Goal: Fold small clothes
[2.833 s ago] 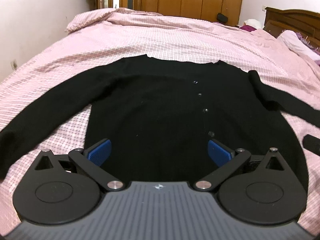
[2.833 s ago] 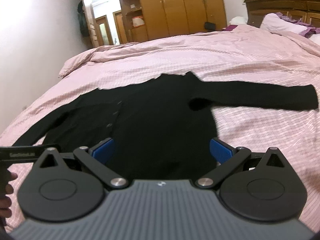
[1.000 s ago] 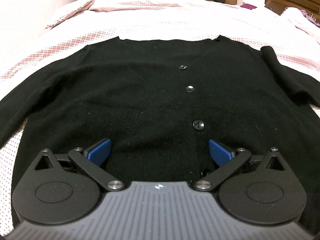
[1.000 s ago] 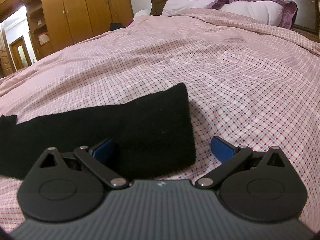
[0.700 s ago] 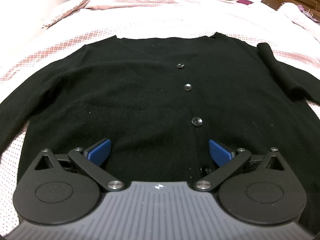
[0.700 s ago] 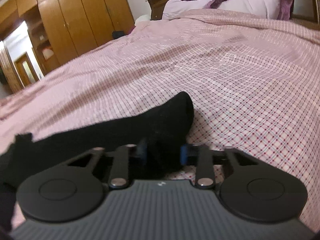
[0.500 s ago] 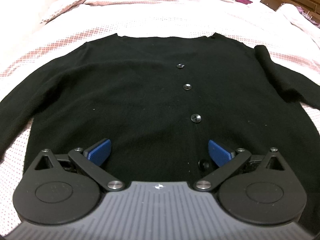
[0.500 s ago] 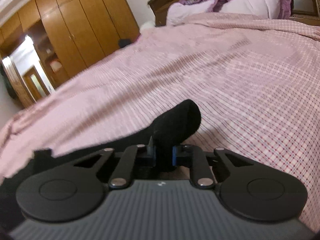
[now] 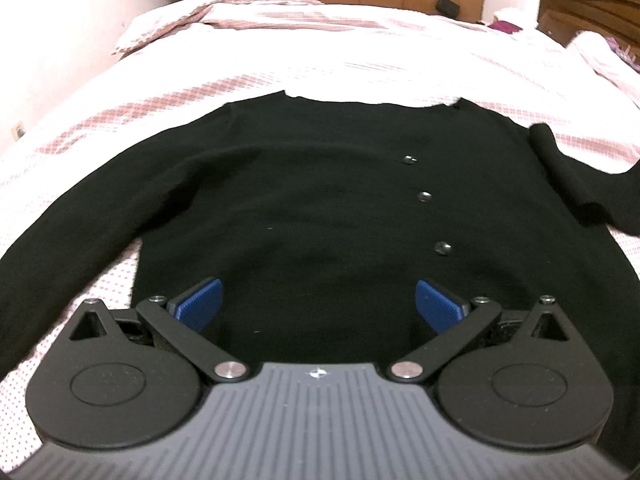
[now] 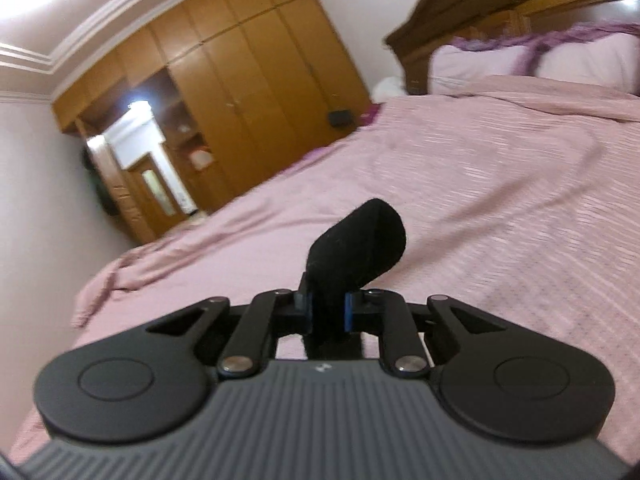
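1. One black cardigan (image 9: 304,216) lies flat, buttoned side up, on the pink checked bedspread (image 9: 360,64), filling the middle of the left wrist view; three small buttons (image 9: 424,196) run in a line right of centre.
2. Its one sleeve (image 9: 80,216) stretches out toward the left edge of that frame, and the other sleeve (image 9: 568,176) bends at the right edge, folded partly over itself.
3. At the centre of the right wrist view, the sleeve cuff (image 10: 360,240) stands up off the bedspread, bunched between the blue pads.
4. Pinching that cuff, the right gripper (image 10: 327,312) has its jaws drawn in tight on the cloth.
5. Low in the left wrist view, the left gripper (image 9: 318,304) hovers over the cardigan's lower hem with its jaws spread wide, nothing between the blue pads (image 9: 198,304).
6. Behind, in the upper left of the right wrist view, a wooden wardrobe (image 10: 248,80) lines the wall; a dark wooden headboard (image 10: 520,8) and pale pillows (image 10: 520,64) sit at upper right.
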Motion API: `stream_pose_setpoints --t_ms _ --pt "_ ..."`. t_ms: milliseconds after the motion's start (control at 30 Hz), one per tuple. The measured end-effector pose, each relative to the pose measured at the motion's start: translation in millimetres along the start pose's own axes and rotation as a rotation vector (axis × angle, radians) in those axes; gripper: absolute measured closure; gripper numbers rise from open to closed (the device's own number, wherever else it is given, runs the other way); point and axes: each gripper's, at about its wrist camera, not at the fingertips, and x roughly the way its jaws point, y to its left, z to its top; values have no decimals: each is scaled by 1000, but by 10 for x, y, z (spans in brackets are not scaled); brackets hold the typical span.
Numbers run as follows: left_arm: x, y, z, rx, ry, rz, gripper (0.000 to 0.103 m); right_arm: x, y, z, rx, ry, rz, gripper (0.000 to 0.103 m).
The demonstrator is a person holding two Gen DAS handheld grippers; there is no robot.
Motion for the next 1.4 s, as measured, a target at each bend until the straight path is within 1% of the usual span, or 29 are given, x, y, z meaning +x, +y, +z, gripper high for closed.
stream_pose_setpoints --t_ms 167,367,533,633,800,967,1200,1333,1400 --pt "-41 200 0 -34 -10 22 0 83 467 33 -13 2 111 86" --pt "-110 422 -16 -64 -29 43 0 246 1038 22 -34 32 237 86" --pt "-125 606 -37 -94 -29 50 0 417 1576 -63 -80 71 343 86" --pt "-126 709 -47 -106 -32 59 0 516 1921 -176 -117 100 399 86" --pt "-136 891 -66 -128 -43 76 0 666 2453 -528 -184 171 471 86" --pt "-138 1050 -90 -132 -55 98 0 869 2827 -1006 -226 274 501 86" --pt "-101 1195 -122 -149 -51 102 0 1121 3092 -1676 -253 424 526 86" --pt "-55 1227 -135 -158 -42 102 0 1215 3152 -1983 -255 506 550 84" --pt "-43 1240 -141 -163 -38 100 0 1235 3198 -2095 -264 536 551 75"
